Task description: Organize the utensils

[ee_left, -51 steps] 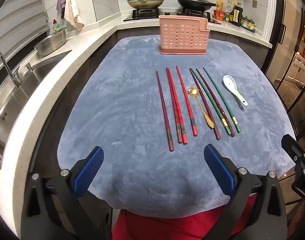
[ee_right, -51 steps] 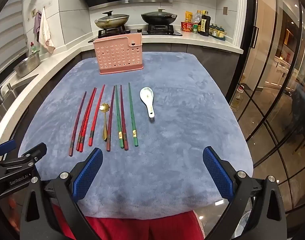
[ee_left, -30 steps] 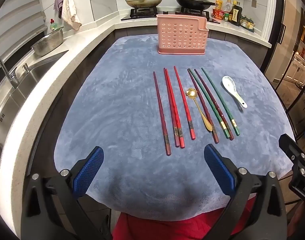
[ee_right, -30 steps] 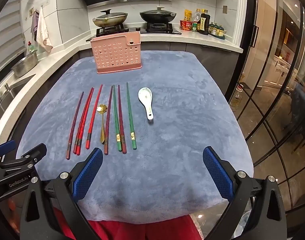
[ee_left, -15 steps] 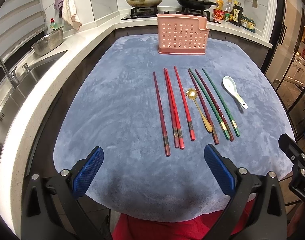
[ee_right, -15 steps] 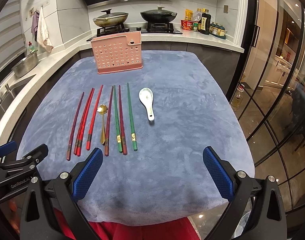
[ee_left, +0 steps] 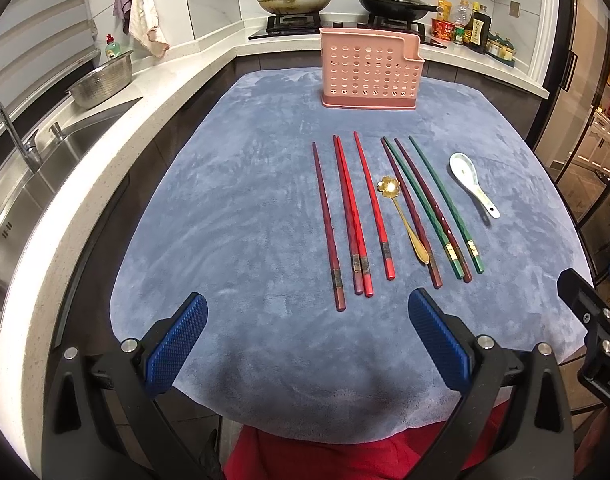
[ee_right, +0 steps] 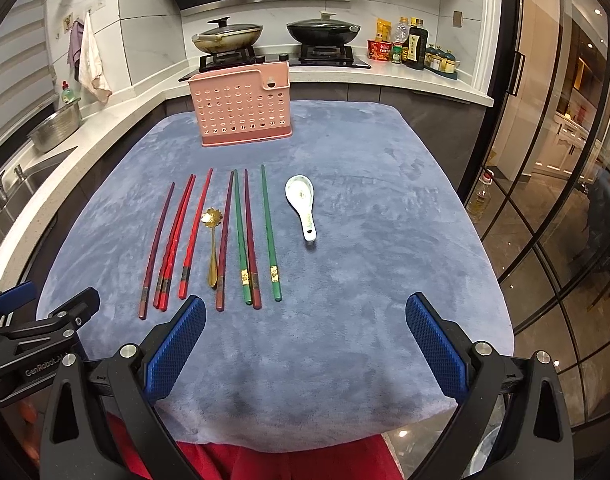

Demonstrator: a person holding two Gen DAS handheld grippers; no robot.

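While nothing yet sits in the pink perforated utensil caddy (ee_left: 370, 69), task judged barely begun, every utensil left to sort. Kitchen island covered by a blue-grey plush cloth (ee_left: 241, 216), seen from the near edge through two wrist cameras. Caddy upright near the far edge, roughly central, apparently empty as far as its holes and rim reveal. Spread across the middle of the cloth, pointing from near edge toward far edge: a dark maroon chopstick (ee_left: 328, 224) furthest left, then a touching red pair (ee_left: 351, 216), then a single red chopstick (ee_left: 373, 206), all lying just beside one another. Next to these, a small gold spoon (ee_left: 403, 216) with a flower-shaped bowl, resting against a dark maroon chopstick (ee_left: 411, 212). Further right, a green chopstick (ee_left: 423, 210), another maroon one (ee_left: 433, 210) and a second green one (ee_left: 445, 204), close together. Nearest the right edge, well apart from the caddy, a white ceramic soup spoon (ee_left: 471, 182), bowl toward the far edge. Left gripper (ee_left: 307, 344) spread wide and holding nothing, hovering over the near edge. Right gripper (ee_right: 305, 344) likewise spread wide, holding nothing, above the near edge. Behind the island, a stove with two lidded pans, a sink at left.
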